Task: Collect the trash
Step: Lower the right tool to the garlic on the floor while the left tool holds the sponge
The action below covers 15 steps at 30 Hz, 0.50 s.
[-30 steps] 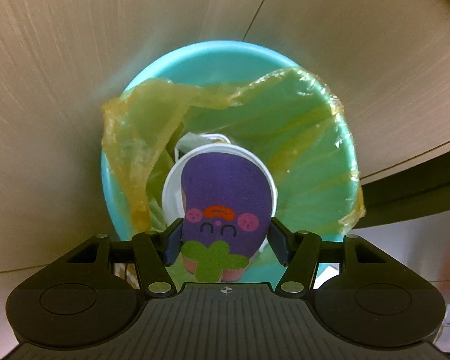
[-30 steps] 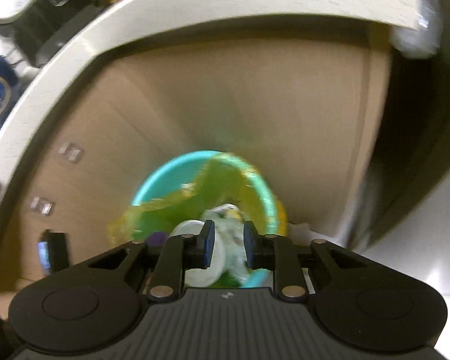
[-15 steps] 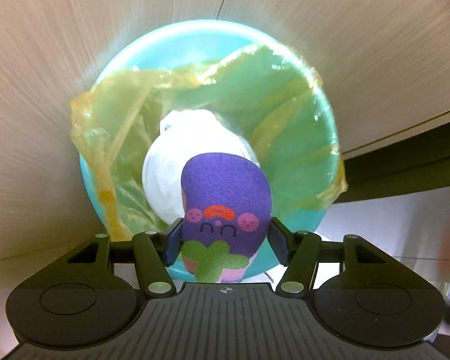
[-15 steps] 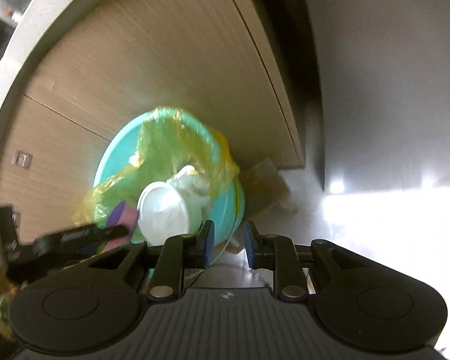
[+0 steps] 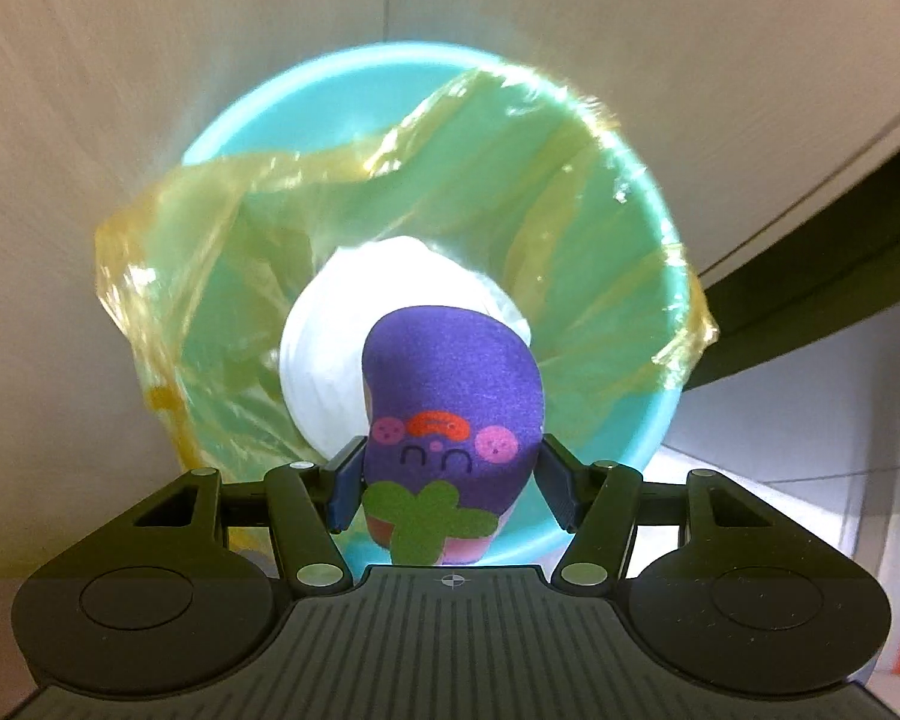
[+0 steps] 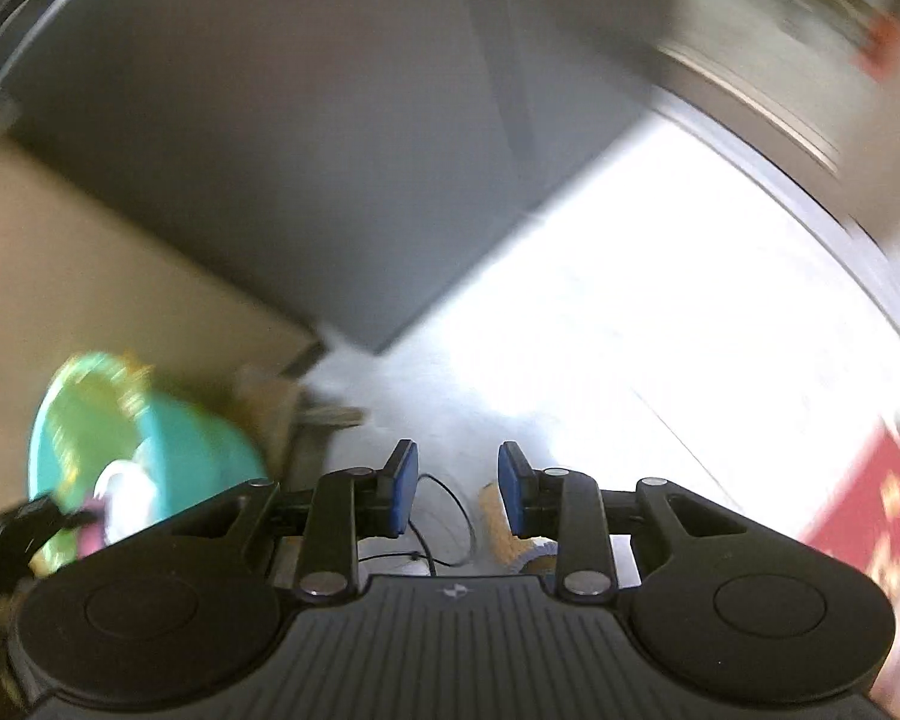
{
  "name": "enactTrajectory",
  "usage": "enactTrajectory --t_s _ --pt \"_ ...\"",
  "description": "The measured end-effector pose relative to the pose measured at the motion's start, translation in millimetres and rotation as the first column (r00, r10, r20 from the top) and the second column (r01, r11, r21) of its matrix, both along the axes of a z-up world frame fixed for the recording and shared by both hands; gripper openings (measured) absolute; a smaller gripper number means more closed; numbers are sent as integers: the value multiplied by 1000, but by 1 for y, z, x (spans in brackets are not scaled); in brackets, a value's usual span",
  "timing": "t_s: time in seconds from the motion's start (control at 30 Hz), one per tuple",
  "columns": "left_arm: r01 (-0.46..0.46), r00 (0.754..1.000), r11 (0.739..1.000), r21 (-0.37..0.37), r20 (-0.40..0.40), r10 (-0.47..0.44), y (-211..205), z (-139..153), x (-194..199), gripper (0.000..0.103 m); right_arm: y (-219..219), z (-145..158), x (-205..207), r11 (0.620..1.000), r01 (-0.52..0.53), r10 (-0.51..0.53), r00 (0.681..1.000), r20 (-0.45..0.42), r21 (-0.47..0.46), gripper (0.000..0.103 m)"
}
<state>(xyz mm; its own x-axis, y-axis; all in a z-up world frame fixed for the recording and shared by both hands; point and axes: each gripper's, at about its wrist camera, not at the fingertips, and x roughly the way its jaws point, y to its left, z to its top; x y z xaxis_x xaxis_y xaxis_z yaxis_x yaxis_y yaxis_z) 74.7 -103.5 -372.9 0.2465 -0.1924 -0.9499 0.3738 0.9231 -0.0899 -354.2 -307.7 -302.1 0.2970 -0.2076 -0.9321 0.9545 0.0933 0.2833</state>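
My left gripper [image 5: 447,483] is shut on a purple eggplant-shaped sponge [image 5: 450,402] with a cartoon face and green leaves. It hangs over a turquoise trash bin [image 5: 648,414] lined with a yellow plastic bag [image 5: 210,222]. White crumpled trash [image 5: 330,372] lies inside the bin under the sponge. My right gripper [image 6: 457,489] points down at the pale floor, its jaws opening with nothing between them. The same bin [image 6: 192,456] shows blurred at that view's lower left, with the left gripper [image 6: 24,531] over it.
Wood-grain cabinet fronts [image 5: 150,90] stand behind the bin. A thin black cable [image 6: 444,516] and a tan brush-like object [image 6: 501,525] lie on the floor under my right gripper. A red patterned mat [image 6: 864,516] lies at the right. A dark cabinet face [image 6: 270,150] rises behind.
The right gripper swung away from the bin to the right over the floor, and its jaws widened. The left gripper shifted a little over the bin, still holding the sponge.
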Motion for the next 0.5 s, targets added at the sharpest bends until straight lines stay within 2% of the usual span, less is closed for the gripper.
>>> enactTrajectory --t_s 0.17,0.3,0.4,0.5 --pt "69 997 997 -46 48 -67 -14 23 -15 64 15 12 -81 992 118 -122 989 -79 -50 29" --pt "155 986 981 -112 72 -148 -40 47 -54 64 14 10 -148 970 221 -235 960 -154 -107 37" --pt "272 962 950 -154 63 -265 -76 61 -113 64 9 2 -212 940 309 -334 921 -199 -147 37" --pt "363 932 906 -220 63 -358 -116 71 -188 64 4 -6 -297 884 420 -461 857 -228 -207 41"
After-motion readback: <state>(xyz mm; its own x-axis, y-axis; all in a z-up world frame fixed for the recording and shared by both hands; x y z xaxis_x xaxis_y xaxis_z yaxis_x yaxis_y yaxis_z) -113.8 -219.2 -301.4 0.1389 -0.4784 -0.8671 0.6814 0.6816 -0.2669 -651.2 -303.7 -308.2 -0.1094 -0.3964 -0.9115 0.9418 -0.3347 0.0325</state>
